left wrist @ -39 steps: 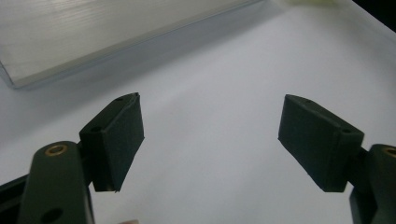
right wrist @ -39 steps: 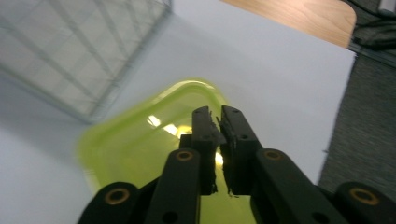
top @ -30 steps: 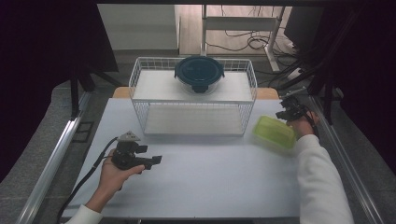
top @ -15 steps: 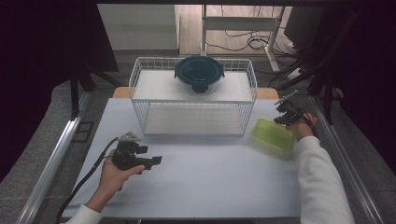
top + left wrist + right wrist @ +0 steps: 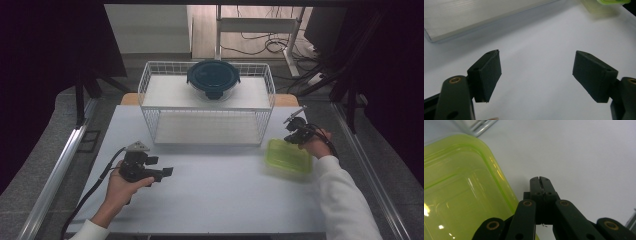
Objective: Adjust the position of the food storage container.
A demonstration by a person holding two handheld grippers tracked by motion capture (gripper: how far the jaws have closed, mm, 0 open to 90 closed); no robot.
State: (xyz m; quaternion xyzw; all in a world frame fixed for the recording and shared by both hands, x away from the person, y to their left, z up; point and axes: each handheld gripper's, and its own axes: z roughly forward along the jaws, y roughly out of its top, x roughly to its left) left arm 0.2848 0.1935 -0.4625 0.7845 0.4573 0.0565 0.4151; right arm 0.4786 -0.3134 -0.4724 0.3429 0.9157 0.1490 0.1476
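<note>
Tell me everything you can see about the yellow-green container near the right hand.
The yellow-green container is a flat, rectangular box with rounded corners, in see-through plastic by its look, with a raised rim and stepped ridges across its glossy top. It sits at the right side of the white table, in front of the right end of the wire rack. The right gripper sits beside its edge with fingers pressed together; whether it touches the box is unclear. The contents cannot be made out.

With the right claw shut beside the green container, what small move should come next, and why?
Probably open the right claw and shift it onto the green container's edge. Its jaws are pressed together with nothing between them, just beside the rim, so it cannot grip yet. The left claw is open above bare table.
</note>
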